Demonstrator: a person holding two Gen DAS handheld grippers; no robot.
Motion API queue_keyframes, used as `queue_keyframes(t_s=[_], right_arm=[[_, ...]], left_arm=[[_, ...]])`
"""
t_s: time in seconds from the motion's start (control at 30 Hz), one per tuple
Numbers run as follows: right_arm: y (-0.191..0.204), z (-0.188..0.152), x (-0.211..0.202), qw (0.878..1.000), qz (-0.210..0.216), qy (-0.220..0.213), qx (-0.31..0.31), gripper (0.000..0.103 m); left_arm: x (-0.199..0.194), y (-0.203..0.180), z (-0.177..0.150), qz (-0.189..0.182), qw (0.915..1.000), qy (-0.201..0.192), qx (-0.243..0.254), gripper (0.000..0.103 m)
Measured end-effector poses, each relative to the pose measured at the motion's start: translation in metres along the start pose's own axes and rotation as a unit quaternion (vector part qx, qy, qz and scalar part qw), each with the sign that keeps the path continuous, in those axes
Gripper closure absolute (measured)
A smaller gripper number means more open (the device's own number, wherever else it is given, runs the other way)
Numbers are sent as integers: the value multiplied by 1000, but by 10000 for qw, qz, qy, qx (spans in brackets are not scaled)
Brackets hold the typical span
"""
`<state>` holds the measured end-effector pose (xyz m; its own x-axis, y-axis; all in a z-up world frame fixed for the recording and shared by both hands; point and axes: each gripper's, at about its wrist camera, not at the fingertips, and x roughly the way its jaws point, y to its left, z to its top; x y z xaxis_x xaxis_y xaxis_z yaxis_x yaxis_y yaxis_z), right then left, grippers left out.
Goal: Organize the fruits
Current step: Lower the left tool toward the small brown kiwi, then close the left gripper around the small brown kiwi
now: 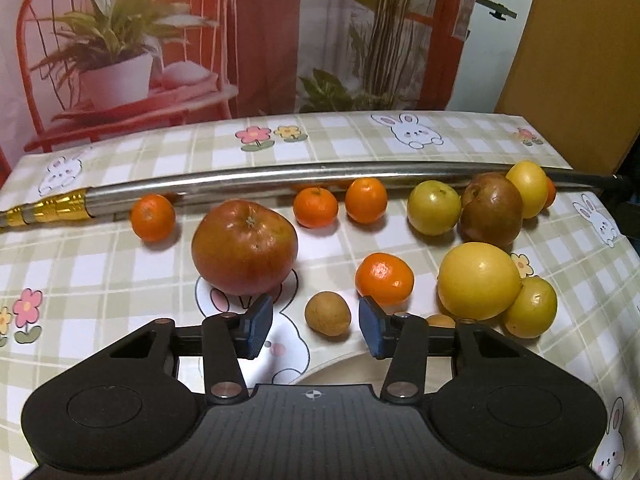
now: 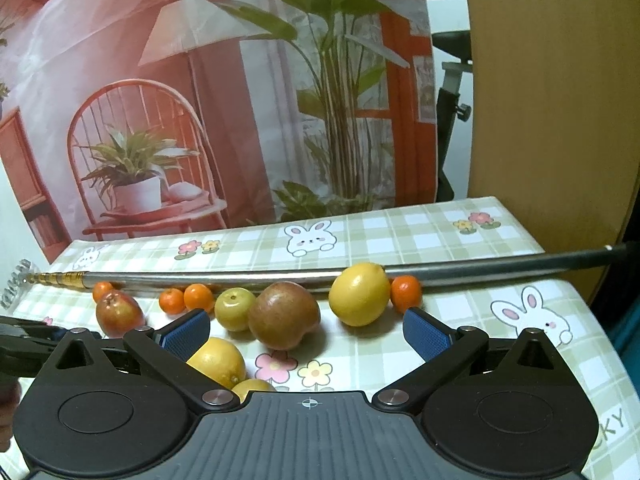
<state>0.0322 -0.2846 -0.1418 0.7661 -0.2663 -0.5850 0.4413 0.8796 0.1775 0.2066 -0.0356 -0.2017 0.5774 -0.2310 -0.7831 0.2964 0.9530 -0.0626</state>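
Left wrist view: the left tool (image 1: 316, 330) is shown spread and empty, low in the frame, with a small brown fruit (image 1: 327, 313) lying on the counter (image 1: 80, 256) between its blue pads (image 1: 256, 330). A large red apple (image 1: 244, 247) sits left of centre, a mandarin (image 1: 384, 279) right of centre, and a big yellow citrus (image 1: 479, 286) at right, touching a smaller yellow fruit. More fruit is lined against a metal rod (image 1: 280, 178) across the middle.

In the right wrist view, the right tool (image 2: 307, 334) is likewise spread and empty, below a brown apple (image 2: 284, 315) and a lemon (image 2: 359, 294).

The small brown fruit is judged light, firm and prone to rolling; it is best gripped across its widest middle.
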Motion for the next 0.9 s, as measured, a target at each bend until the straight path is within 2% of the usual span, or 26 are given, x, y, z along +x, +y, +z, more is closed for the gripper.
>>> queue_keyframes(t_s=[0.37, 0.5, 0.57, 0.9], right_arm=[[-5, -1, 4, 9999, -6, 48, 108, 1], [-5, -1, 4, 9999, -6, 52, 114, 1], [-5, -1, 5, 9999, -12, 53, 113, 1], [-7, -3, 6, 9999, 5, 76, 124, 1]], left_arm=[[18, -5, -1, 31, 9998, 165, 115, 56], [23, 1, 0, -151, 9996, 211, -84, 71], [23, 1, 1, -190, 9995, 224, -65, 73], [-5, 1, -2, -197, 9996, -218, -28, 73]])
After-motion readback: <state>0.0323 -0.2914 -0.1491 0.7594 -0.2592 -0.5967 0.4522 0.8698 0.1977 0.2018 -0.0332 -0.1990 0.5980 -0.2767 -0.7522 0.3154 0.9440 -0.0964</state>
